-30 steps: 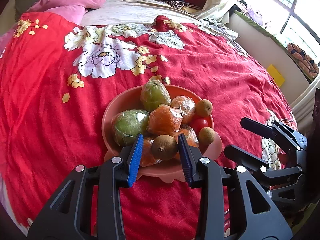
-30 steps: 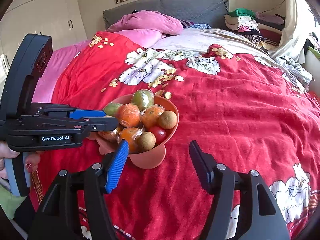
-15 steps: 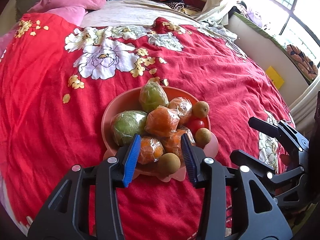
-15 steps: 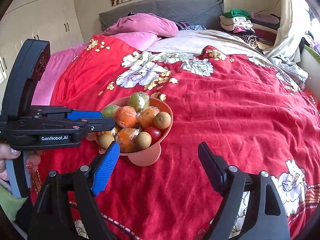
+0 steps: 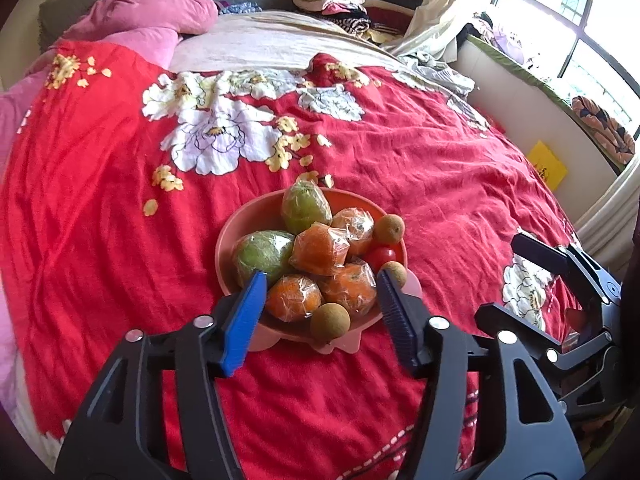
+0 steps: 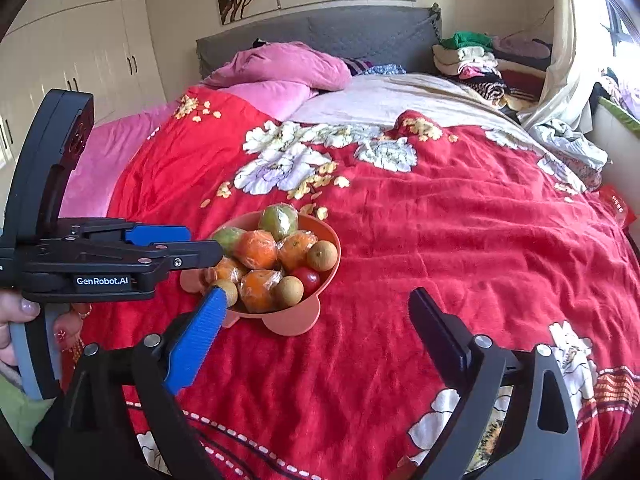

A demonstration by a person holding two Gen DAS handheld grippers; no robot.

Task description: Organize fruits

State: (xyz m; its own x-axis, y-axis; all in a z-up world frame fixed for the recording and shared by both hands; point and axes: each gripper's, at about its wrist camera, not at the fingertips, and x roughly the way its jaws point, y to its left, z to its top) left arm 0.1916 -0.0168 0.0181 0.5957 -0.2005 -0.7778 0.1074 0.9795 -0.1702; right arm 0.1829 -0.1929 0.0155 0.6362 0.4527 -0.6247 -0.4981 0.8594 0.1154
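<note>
Left gripper nearest the lens, jaws about half open and just been opening, gripping nothing; a small brown round fruit sits loose between the pads on the near rim of the bowl, touching neither pad. Right gripper jaws spread wide, also just been opening, nothing between them, only red bedspread behind the gap. A person's hand wraps the left gripper's handle at the left edge of the right wrist view. Fruit all in the salmon-pink footed bowl, which stands on the bedspread just beyond the left fingertips. Near side of the pile: two plastic-wrapped oranges and the brown fruit. Middle: another wrapped orange, a wrapped green fruit at left, a red tomato-like fruit and two more small brown ones on the right rim. Far side: a second wrapped green fruit. Beyond: white flower print, pink pillows, grey headboard, folded clothes, window at right.
</note>
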